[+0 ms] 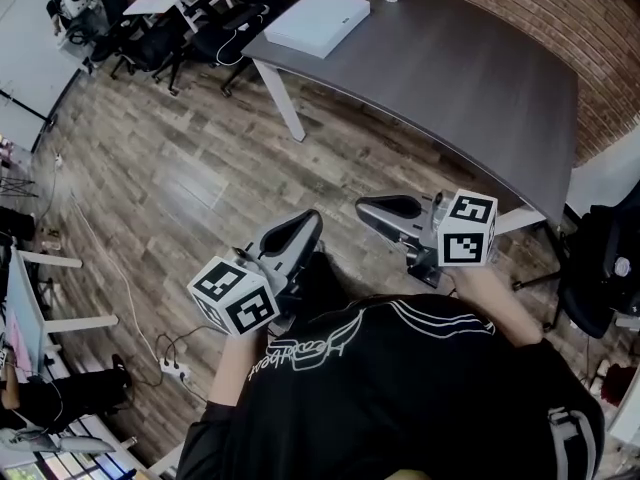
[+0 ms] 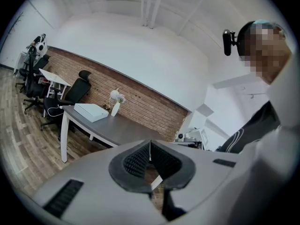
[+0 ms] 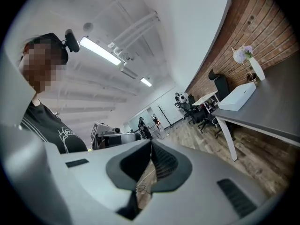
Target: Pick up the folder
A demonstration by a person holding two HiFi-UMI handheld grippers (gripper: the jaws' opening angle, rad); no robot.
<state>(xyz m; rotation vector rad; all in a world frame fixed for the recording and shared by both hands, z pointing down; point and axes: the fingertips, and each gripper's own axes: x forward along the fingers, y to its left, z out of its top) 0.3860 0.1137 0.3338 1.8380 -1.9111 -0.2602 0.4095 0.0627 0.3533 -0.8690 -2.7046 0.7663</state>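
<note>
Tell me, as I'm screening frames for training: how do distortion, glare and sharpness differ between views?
Head view: even light, sharp, the folder crisp, mild bending at the edges. Left gripper view: strong fisheye, black corners, the brick wall curves. Right gripper view: tilted, the ceiling lamp glares.

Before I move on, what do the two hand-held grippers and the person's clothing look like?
The left hand-held gripper and right hand-held gripper have smooth light-grey moulded shells with black ribbed pads. The left cube and right cube on them are white with black square markers. The person wears a black top with white stripes and lettering.
</note>
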